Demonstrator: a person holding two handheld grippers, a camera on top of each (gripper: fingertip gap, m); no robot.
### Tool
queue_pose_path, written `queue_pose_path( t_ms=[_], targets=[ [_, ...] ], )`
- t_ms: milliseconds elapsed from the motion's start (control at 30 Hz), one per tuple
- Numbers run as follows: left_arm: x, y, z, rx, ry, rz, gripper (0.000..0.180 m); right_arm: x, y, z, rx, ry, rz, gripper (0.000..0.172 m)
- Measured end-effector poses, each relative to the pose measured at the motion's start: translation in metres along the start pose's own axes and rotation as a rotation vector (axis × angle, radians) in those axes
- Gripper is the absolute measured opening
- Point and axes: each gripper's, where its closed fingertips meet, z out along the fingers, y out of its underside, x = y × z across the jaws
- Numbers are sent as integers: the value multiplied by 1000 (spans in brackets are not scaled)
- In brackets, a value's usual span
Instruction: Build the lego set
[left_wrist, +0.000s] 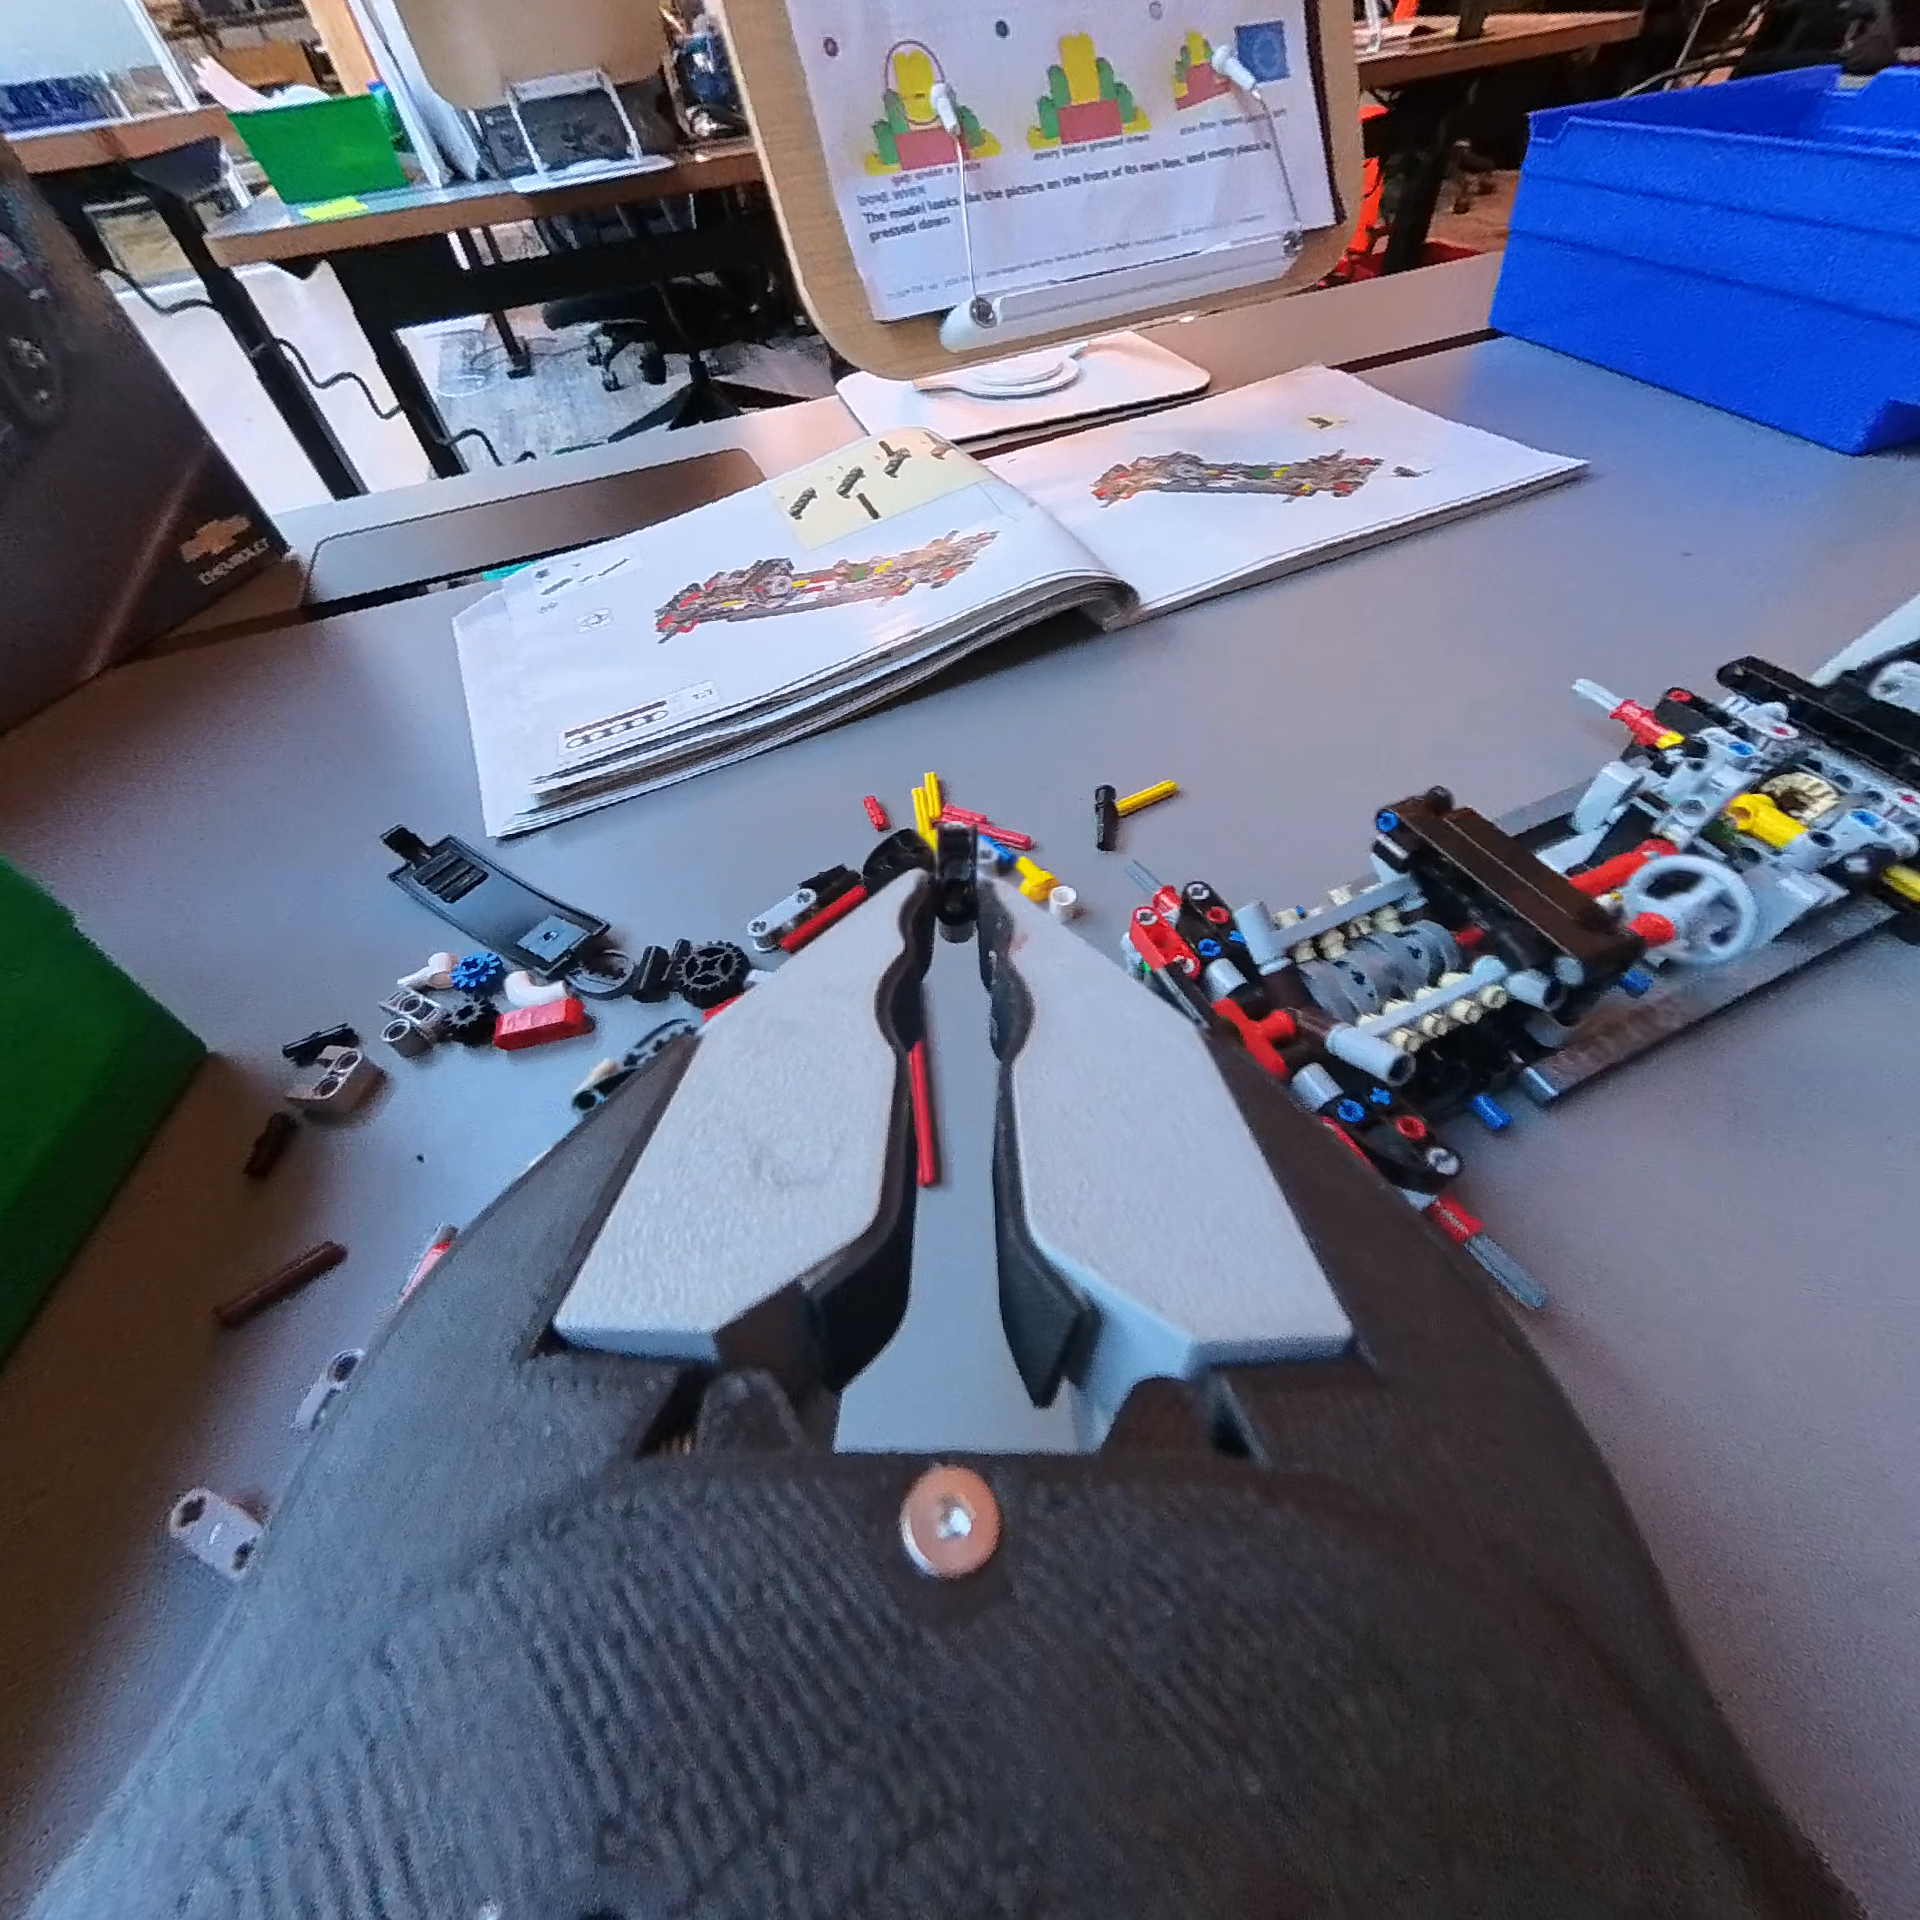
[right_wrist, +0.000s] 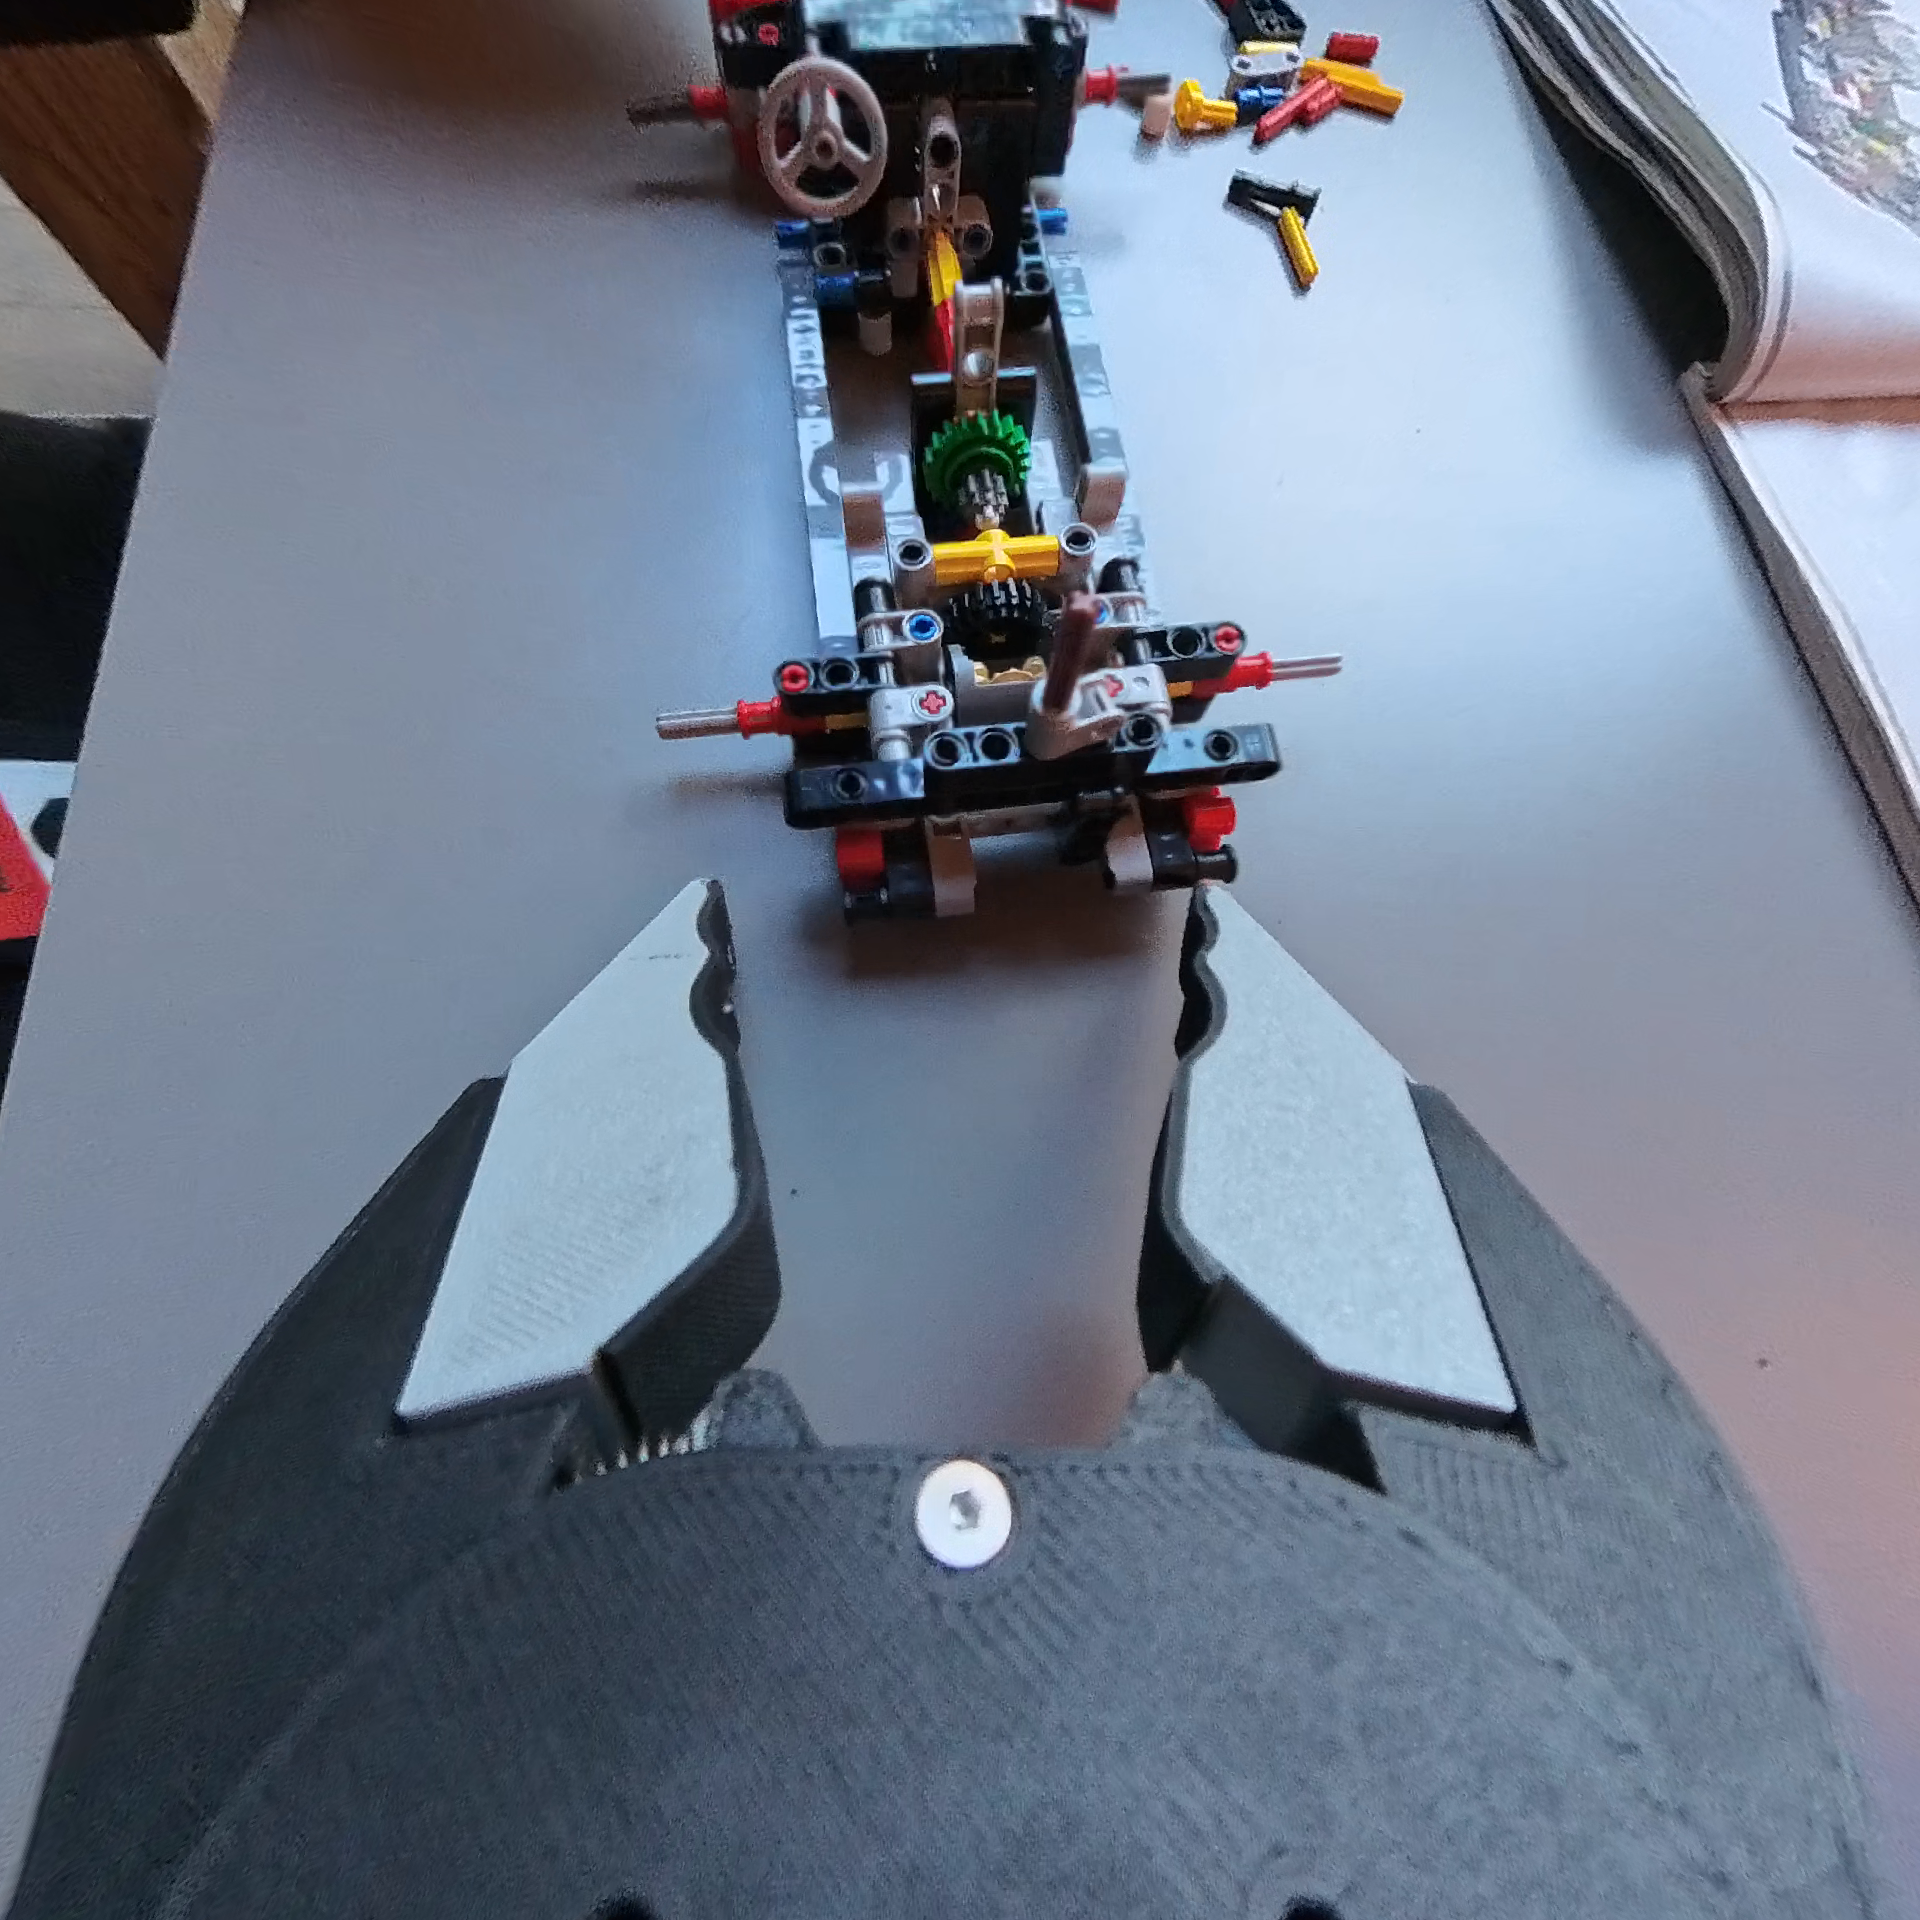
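my left gripper (left_wrist: 954, 894) has its jaws pinched on a small black connector piece (left_wrist: 956, 868), loose parts scattered just beyond. my right gripper (right_wrist: 954, 914) stands wide and bare, the chassis model (right_wrist: 997, 665) just ahead; i'd approach squarely.

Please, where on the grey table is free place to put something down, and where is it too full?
Free: the grey table left of the chassis model, and the strip between the open right tool and the model. Also between model and open booklet. Crowded: the loose small parts around the left tool.
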Motion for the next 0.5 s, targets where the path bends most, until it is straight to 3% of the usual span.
queue_pose_path(
  t_ms=[267, 500],
  targets=[
    [-2, 1, 0, -7, 0, -3, 6, 13, -7, -2, 63, -113, -42, 86],
    [3, 5, 4, -36, 14, 41, 6, 8, -5, 8, 21, -192, -81, 87]
  ],
)
